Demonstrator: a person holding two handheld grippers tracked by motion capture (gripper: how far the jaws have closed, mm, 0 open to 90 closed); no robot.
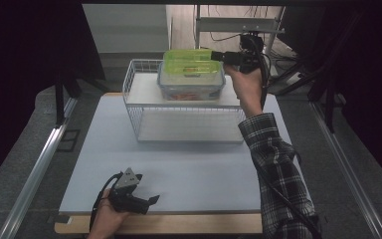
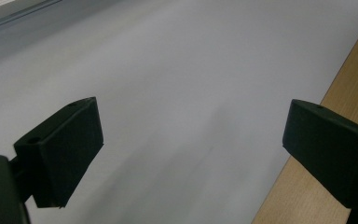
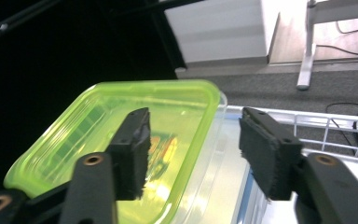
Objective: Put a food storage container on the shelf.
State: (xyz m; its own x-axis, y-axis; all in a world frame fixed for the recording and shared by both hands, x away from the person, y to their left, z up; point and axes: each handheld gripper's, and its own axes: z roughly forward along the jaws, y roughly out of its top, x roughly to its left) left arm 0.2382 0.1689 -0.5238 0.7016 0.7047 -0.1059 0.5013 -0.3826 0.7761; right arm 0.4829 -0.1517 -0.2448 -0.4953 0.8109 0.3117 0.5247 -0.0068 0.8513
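Note:
A clear plastic container (image 1: 191,85) with a translucent green lid (image 1: 189,59) stands on the upper shelf of a white wire rack (image 1: 133,99) at the back of the table. My right gripper (image 1: 220,56) reaches in from the right at lid height. In the right gripper view the jaws stand apart, with the right edge of the green lid (image 3: 121,121) and the rim of the container (image 3: 214,163) between them; neither pad of my right gripper (image 3: 193,123) presses on them. My left gripper (image 1: 149,203) rests low at the front left, open, with nothing between its fingers (image 2: 191,121).
A white board (image 1: 189,169) covers the table, with a wooden strip (image 1: 179,224) along the front edge. The rack's lower shelf (image 1: 189,127) is bare. Dark curtains and metal rails flank the table; cables and a stand lie behind the rack.

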